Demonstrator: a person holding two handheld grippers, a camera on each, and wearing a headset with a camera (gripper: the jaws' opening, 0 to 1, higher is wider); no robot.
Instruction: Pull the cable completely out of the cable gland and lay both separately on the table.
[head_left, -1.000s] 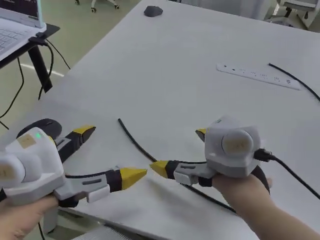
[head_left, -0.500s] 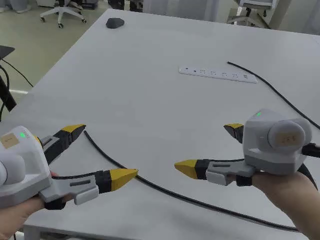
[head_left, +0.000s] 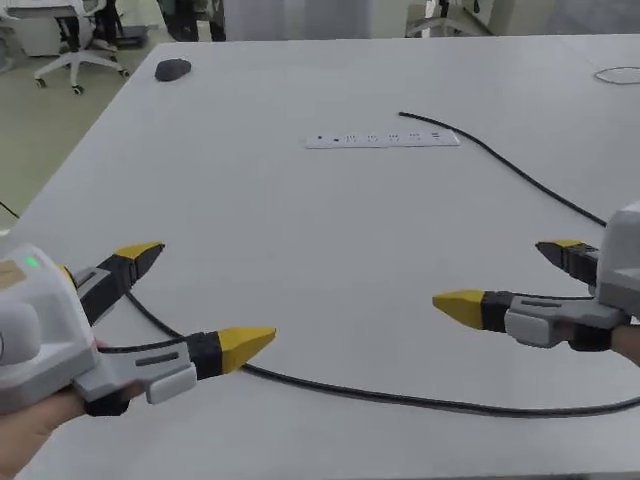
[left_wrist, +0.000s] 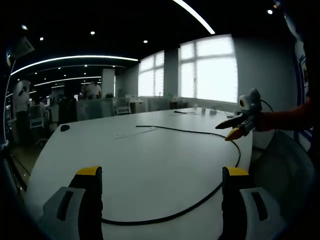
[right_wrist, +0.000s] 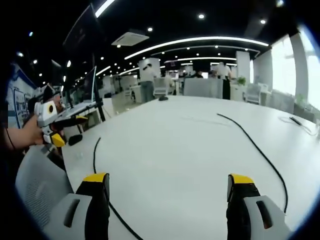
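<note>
Near edge of the desk (head_left: 300, 220): left gripper (head_left: 195, 297) and right gripper (head_left: 505, 275), both spread wide and empty. The black cable (head_left: 400, 398) lies slack along this edge, its left end running beneath the left gripper's gap. Beyond, a power strip (head_left: 383, 139); towards the far left corner, a mouse (head_left: 173, 69). Likely hazard: closing on slack cable alone may merely drag it across the desk, since nothing braces the cable gland.

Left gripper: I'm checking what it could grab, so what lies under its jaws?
The black cable lies on the white table beneath the open left gripper, passing between its jaws. In the head view, the lower jaw covers a short stretch of the cable.
</note>
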